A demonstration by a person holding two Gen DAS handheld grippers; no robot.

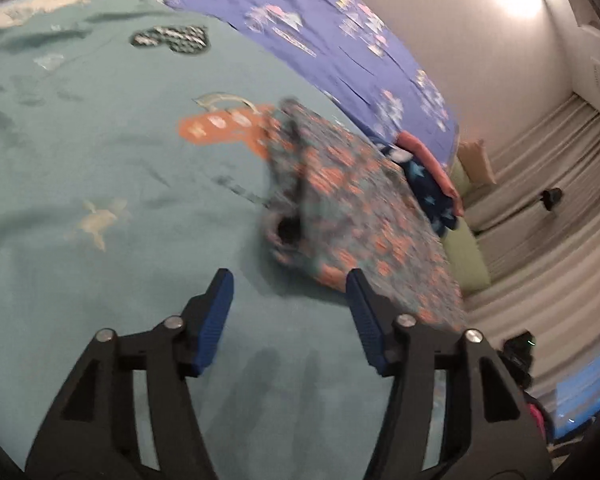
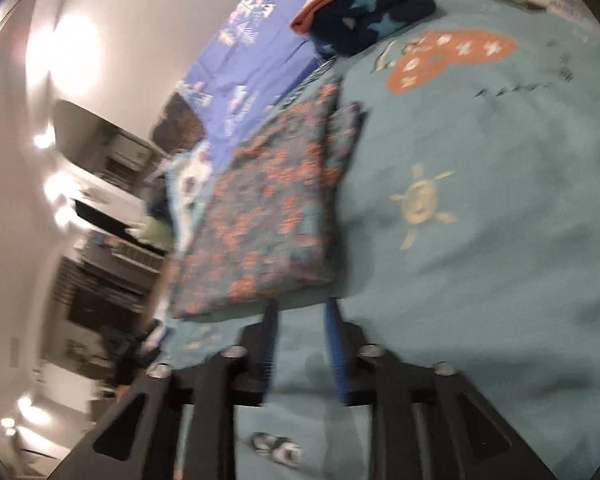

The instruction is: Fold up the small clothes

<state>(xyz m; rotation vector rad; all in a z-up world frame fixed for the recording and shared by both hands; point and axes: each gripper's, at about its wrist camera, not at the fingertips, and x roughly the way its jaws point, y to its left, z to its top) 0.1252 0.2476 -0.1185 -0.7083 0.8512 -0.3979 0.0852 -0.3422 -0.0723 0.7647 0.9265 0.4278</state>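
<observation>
A small teal garment with an orange flower print (image 1: pixel 340 208) lies on the teal bedspread (image 1: pixel 100 160), partly folded, with a rumpled edge on its left side. My left gripper (image 1: pixel 290 280) is open and empty, just short of the garment's near edge. In the right wrist view the same garment (image 2: pixel 268 216) lies flat as a folded rectangle. My right gripper (image 2: pixel 300 308) is open with a narrow gap and empty, just short of the garment's near edge. Both views are blurred by motion.
A folded navy star-print piece with an orange piece (image 1: pixel 432 176) sits past the garment; it also shows in the right wrist view (image 2: pixel 364 12). A purple blanket (image 1: pixel 332 32) lies behind. A black-and-white patterned item (image 1: pixel 172 38) lies far left. The bed edge is at the right.
</observation>
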